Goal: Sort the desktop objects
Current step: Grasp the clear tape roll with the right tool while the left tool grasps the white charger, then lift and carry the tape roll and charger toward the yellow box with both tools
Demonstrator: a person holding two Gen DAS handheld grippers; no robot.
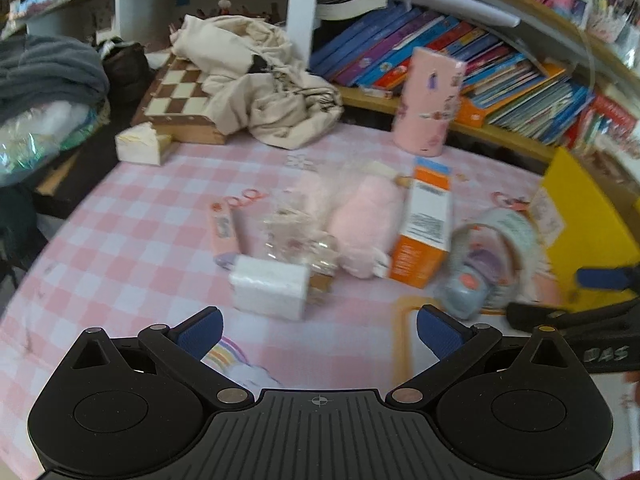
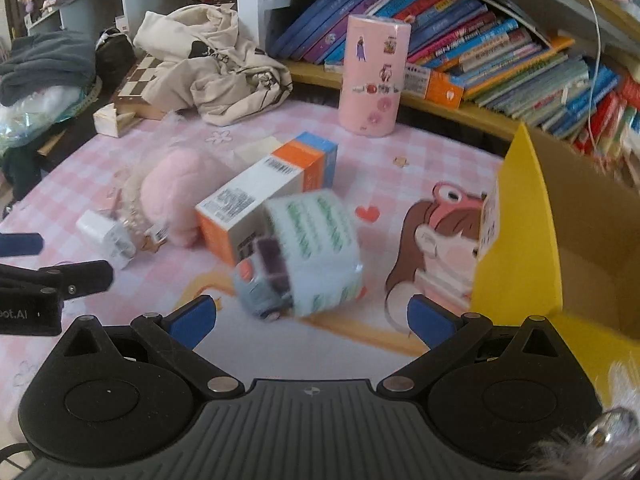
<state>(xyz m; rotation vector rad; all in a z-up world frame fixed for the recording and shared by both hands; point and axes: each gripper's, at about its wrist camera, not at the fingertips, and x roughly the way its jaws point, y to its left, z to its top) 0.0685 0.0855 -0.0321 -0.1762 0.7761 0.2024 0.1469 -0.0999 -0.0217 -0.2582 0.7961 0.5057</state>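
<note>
Left gripper [image 1: 319,330] sits low at the near edge of the mat, jaws spread wide, nothing between them. Right gripper [image 2: 310,320] same: jaws wide apart, empty, with the tape roll [image 2: 316,248] just ahead of its fingertips.

Surface is a pink-and-white checked mat [image 1: 132,216] with a cartoon girl print [image 2: 436,236] on the right side. Behind it: a low wooden shelf packed with leaning books [image 2: 472,40]. Back left there's a chessboard [image 1: 176,92] with a beige cloth [image 1: 260,92] heaped partly over it, grey folded fabric [image 1: 48,68] at the far left.

Items to sort cluster mid-mat: white charger [image 1: 270,286] nearest the left gripper, clear packet [image 1: 300,236] touching it behind, pink plush [image 1: 366,226] beside that, orange-and-white box [image 1: 426,224] lying against the plush. Tape roll leans on the box's near end with a small grey-blue toy [image 2: 260,294] inside or against it; can't tell which. Pink tag [image 1: 224,228] lies left of the packet. Pink cylinder [image 2: 374,76] stands upright at the back, near the shelf. Yellow box [image 2: 520,240] sits open on the right, touching the girl print's edge.

Tape roll and toy are motion-blurred in both views. Yellow box interior is mostly cut off. Something furry at the right view's bottom corner, unidentifiable.
</note>
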